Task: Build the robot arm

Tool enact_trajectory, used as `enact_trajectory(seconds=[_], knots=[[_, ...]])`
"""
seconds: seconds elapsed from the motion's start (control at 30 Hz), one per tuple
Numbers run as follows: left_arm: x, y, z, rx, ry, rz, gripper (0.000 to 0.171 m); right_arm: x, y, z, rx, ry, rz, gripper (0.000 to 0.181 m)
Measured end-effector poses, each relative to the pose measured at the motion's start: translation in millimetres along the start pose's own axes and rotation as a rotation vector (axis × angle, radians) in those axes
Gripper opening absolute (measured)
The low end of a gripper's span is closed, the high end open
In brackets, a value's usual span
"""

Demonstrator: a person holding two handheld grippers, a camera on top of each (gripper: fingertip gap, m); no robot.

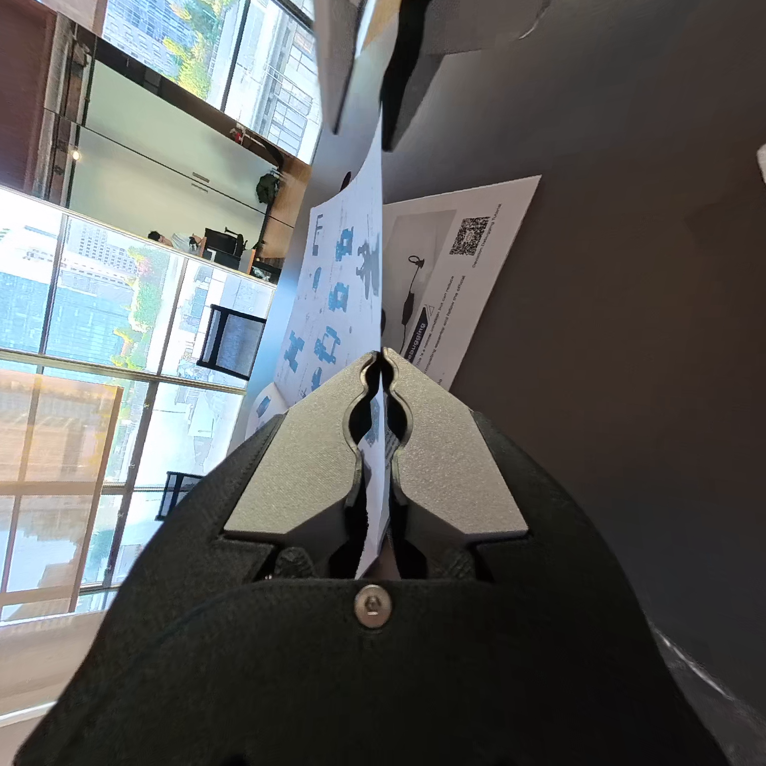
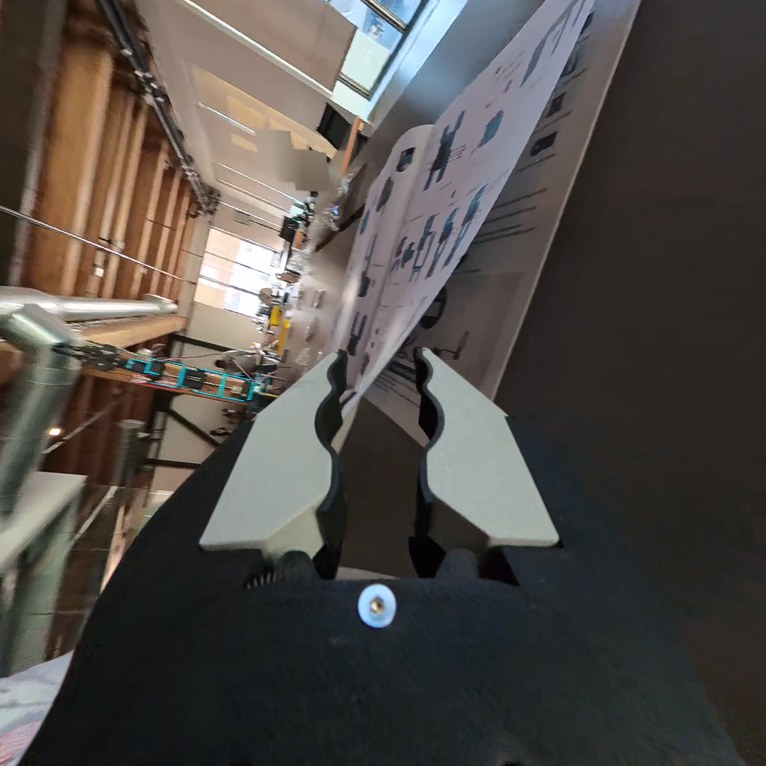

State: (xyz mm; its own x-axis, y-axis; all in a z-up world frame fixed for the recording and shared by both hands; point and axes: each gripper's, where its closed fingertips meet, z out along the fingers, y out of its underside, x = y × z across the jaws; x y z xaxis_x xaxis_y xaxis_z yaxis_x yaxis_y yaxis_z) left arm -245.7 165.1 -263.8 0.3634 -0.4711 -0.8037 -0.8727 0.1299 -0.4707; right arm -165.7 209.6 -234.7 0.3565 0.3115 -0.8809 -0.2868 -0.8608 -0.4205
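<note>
My left gripper [image 1: 381, 356] is shut on the edge of a white page with blue diagrams [image 1: 340, 269] and holds it lifted off the open booklet's flat page [image 1: 464, 265], which lies on a dark table [image 1: 621, 373]. The right gripper [image 1: 364, 103] shows at the page's far end, one finger on each side of it. In the right wrist view, my right gripper [image 2: 379, 360] is open, with the lifted page [image 2: 435, 199] running between its fingers, close to the left one. The flat page [image 2: 518, 248] lies beneath on the table [image 2: 663, 373]. Both views are turned sideways.
Beyond the table's edge are large windows [image 1: 95, 315], black chairs [image 1: 232, 344] and a person far off [image 1: 155, 236]. The right wrist view shows a metal pipe [image 2: 83, 309], wood panelling [image 2: 103, 186] and distant cluttered workbenches [image 2: 207, 381]. The left gripper's tips are roughly 10 cm from the right gripper's.
</note>
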Motion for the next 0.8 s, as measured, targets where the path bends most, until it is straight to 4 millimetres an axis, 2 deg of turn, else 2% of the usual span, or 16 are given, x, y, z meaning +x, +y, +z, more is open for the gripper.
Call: enact_trajectory(seconds=[0.1, 0.27, 0.37, 0.47, 0.57, 0.7, 0.8], knots=[[0, 0, -1, 0.008, -0.017, 0.000, 0.000, -9, -6, 0, 0.070, -0.061, 0.026, 0.033], [-12, -4, -9, 0.056, -0.042, -0.125, 0.000, -1, -24, -14, 0.261, -0.035, 0.042, 0.021], [-16, -6, -12, 0.080, -0.044, -0.177, 0.000, 15, -14, -13, 0.225, 0.125, -0.031, 0.020], [-14, -12, -15, 0.123, -0.002, -0.201, 0.000, 25, 0, 5, 0.125, 0.243, -0.172, 0.027], [-7, -17, -14, 0.147, 0.031, -0.147, 0.000, 29, 13, 17, 0.039, 0.340, -0.289, 0.025], [0, -23, -14, 0.174, 0.065, -0.127, 0.000, 51, 24, 16, -0.030, 0.524, -0.384, 0.019], [-5, -24, -15, 0.182, 0.059, -0.170, 0.000, 59, 28, 11, -0.039, 0.588, -0.432, 0.005]])
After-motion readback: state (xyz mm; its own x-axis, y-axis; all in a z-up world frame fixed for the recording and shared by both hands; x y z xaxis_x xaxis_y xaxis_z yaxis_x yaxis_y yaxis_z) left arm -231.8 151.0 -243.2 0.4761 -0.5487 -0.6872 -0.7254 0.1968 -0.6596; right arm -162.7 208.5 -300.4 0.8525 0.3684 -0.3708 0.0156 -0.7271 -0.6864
